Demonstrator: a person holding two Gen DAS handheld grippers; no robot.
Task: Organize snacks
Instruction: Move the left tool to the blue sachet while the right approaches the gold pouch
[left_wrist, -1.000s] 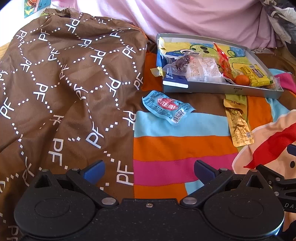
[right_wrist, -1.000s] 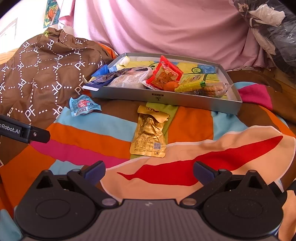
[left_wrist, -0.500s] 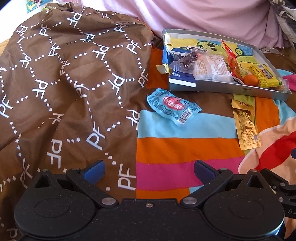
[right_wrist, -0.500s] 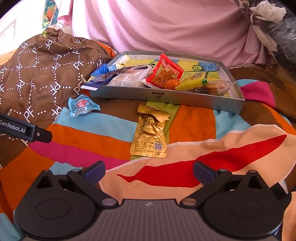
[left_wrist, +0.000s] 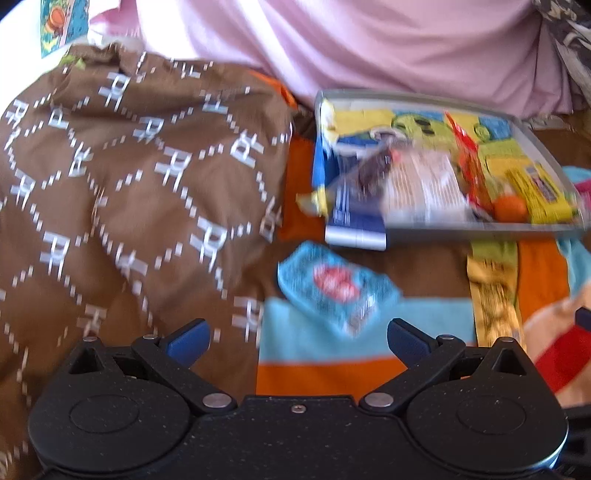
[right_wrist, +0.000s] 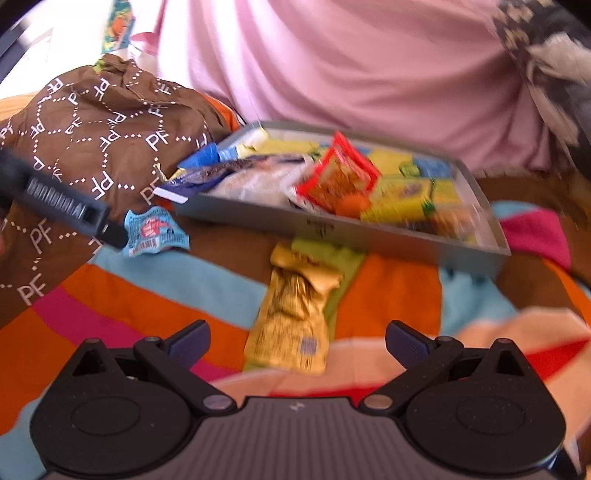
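Note:
A grey tray holding several snack packets rests on the striped bedspread. A light blue packet lies just in front of the tray's left corner. A gold packet lies in front of the tray's front wall. My left gripper is open, its fingers low over the bedspread with the blue packet just ahead between them. My right gripper is open, and the gold packet's near end lies between its fingers. The left gripper's body shows in the right wrist view beside the blue packet.
A brown patterned cloth is heaped at the left. Pink fabric rises behind the tray. A dark patterned bundle sits at the far right. An orange round snack lies in the tray's front right part.
Both grippers have moved forward: the blue packet is now close to the left fingers and the gold packet reaches between the right fingers. Both views are blurred by motion. Fingers stay open.

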